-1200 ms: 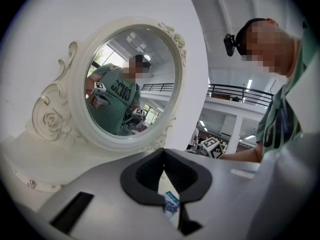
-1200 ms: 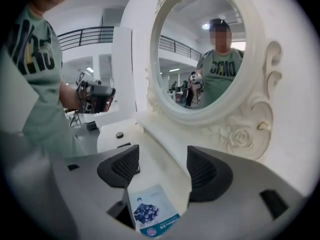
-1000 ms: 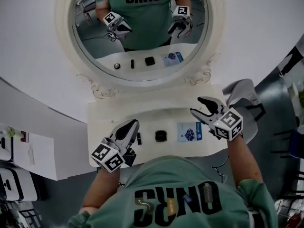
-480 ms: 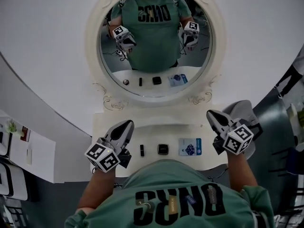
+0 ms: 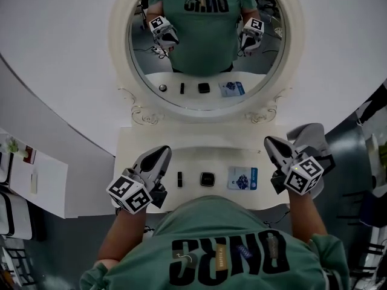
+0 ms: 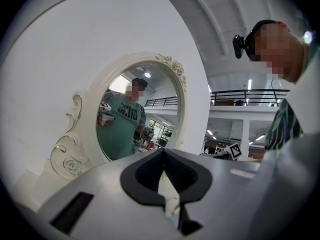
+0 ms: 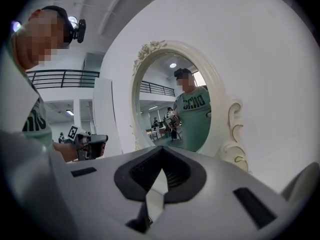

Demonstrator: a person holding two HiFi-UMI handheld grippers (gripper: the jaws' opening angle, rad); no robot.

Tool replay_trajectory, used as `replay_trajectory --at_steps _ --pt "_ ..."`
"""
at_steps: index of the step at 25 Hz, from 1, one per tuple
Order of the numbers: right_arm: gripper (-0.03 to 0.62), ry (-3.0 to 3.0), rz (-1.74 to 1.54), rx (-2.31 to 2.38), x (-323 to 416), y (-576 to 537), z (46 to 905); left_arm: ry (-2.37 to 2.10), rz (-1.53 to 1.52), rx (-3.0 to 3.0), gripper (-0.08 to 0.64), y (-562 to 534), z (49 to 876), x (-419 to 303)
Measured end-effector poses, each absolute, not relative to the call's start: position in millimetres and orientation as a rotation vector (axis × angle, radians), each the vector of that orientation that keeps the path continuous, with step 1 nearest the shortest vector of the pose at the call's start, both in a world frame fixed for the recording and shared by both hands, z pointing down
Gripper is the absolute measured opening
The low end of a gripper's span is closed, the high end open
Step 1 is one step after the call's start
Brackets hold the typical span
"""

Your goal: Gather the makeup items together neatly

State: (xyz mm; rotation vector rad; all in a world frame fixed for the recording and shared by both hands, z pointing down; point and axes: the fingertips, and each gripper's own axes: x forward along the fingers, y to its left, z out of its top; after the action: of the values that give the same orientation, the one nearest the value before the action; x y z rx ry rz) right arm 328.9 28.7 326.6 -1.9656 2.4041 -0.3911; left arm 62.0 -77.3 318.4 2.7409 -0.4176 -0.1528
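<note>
On the table [image 5: 199,157] at mid-frame, three items lie in a row: a stick [image 5: 179,179] at left, a compact [image 5: 207,179] in the middle, a packet [image 5: 242,178] at right. The mirror [image 5: 205,41] stands behind them, filling the upper frame.

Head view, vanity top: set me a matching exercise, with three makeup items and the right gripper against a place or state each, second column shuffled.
1. slim black stick
2. black square compact
3. blue and white packet
4. right gripper

A. between the other two items
B. jaws shut, holding nothing
C. item closest to the left gripper
D. item closest to the right gripper

Pairs: 1-C, 2-A, 3-D, 4-B.
</note>
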Motion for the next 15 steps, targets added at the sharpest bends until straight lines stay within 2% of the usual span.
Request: replay_trajectory --at_steps 15 --pt "-0.006 2.414 -0.390 -1.951 322.0 25.6 327.8 -0.428 -0.174 2.736 0.008 -75.5 318.5 59.0"
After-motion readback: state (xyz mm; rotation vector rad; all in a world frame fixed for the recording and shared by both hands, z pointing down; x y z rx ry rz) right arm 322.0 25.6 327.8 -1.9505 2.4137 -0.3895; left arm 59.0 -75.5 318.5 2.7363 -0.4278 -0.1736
